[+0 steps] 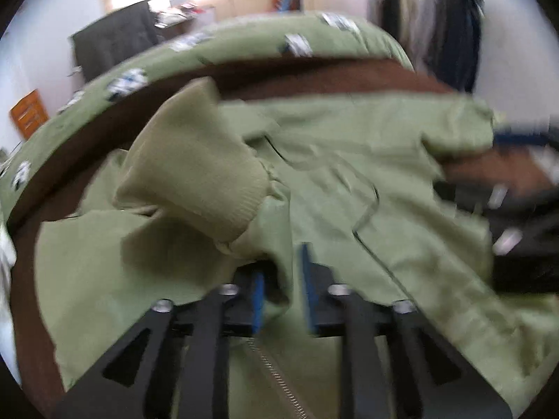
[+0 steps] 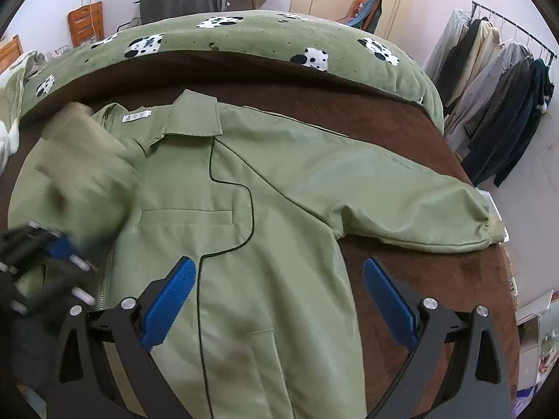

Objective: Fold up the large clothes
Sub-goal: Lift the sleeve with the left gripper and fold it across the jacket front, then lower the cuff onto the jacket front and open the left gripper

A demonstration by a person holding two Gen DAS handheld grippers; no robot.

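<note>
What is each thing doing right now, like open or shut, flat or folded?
Green jacket: spread flat on the bed, front up.
Left sleeve: lifted, folded over the chest.
Right sleeve: stretched straight out.
Left gripper: shut on sleeve fabric.
Right gripper: open, holding nothing.

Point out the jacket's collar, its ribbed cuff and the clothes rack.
collar [image 2: 195, 115], right wrist view, on the flat right collar flap.
ribbed cuff [image 1: 195, 164], left wrist view, on the middle of the knit band.
clothes rack [image 2: 503, 80], right wrist view, on the hanging coats.
</note>
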